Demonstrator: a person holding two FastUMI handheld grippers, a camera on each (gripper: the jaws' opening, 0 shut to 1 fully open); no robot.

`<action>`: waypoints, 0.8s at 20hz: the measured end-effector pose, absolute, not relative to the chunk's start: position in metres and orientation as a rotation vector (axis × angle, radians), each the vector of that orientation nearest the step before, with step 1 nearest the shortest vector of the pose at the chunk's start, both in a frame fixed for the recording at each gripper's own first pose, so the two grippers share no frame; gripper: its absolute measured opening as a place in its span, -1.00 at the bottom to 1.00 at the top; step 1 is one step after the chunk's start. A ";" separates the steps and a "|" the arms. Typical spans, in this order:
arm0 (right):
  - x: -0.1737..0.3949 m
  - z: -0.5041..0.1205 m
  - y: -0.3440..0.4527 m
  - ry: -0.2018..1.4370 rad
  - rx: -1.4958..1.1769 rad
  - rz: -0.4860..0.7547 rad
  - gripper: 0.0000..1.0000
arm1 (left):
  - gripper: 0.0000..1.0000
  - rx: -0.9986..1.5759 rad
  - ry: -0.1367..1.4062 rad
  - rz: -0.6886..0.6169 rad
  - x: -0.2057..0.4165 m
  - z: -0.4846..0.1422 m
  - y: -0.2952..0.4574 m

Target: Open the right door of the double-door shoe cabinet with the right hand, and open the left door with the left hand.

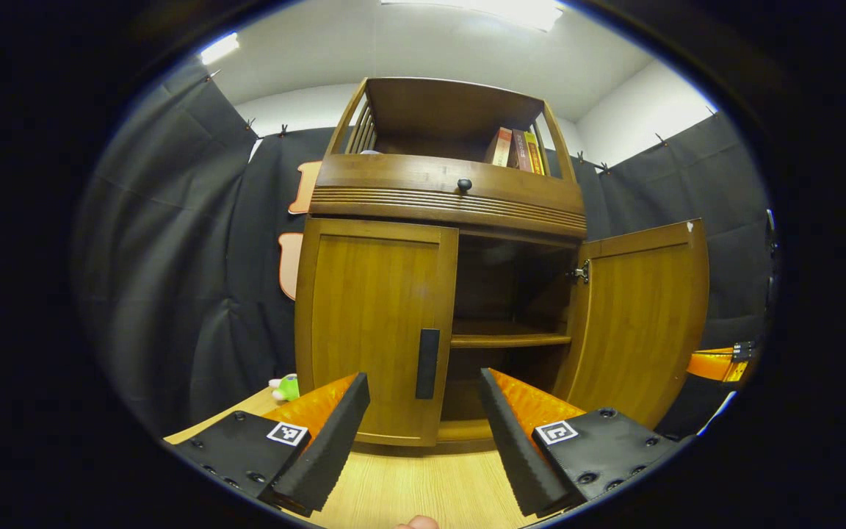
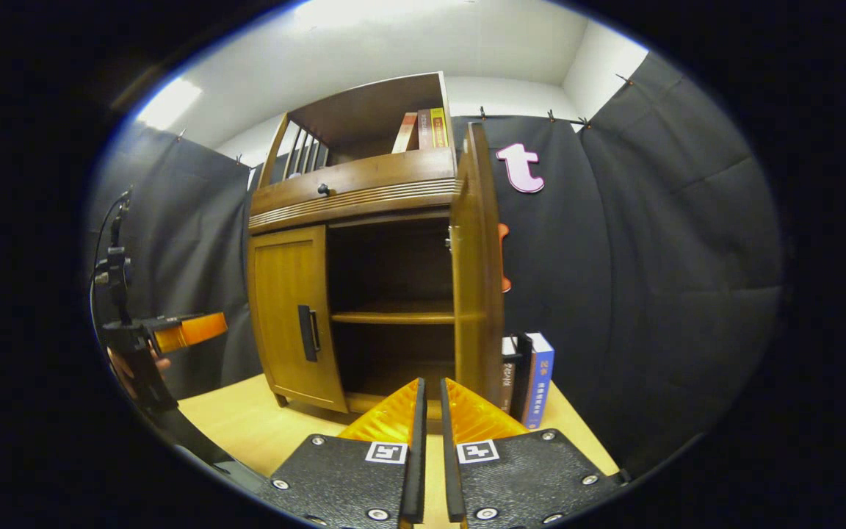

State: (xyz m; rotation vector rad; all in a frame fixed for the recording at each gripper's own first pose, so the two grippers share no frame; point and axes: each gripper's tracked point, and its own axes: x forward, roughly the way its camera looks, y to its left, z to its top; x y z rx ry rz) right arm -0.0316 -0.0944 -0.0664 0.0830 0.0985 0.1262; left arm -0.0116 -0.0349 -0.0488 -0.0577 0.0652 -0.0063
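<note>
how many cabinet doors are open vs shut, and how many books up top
open doors: 1, the right door
shut doors: 1, the left door
books on the top shelf: 3
total: 5

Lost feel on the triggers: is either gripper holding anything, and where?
Nothing is held. The left gripper is open, short of the left door's handle. The right gripper is shut on nothing, clear of the open right door.
</note>
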 end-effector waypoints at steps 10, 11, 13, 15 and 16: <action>-0.008 -0.062 -0.054 0.089 0.072 0.173 0.48 | 0.90 -0.025 0.042 0.051 -0.024 -0.043 -0.012; -0.006 -0.064 -0.059 0.088 0.086 0.145 0.76 | 0.90 -0.024 0.041 0.051 -0.023 -0.042 -0.011; -0.005 -0.063 -0.069 0.093 0.123 0.103 0.85 | 0.90 -0.022 0.042 0.047 -0.021 -0.042 -0.013; -0.009 -0.067 -0.068 0.115 0.156 0.094 1.00 | 0.90 -0.015 0.038 0.038 -0.014 -0.039 -0.016; -0.011 -0.069 -0.071 0.121 0.165 0.089 1.00 | 0.90 -0.004 0.039 0.035 -0.010 -0.039 -0.017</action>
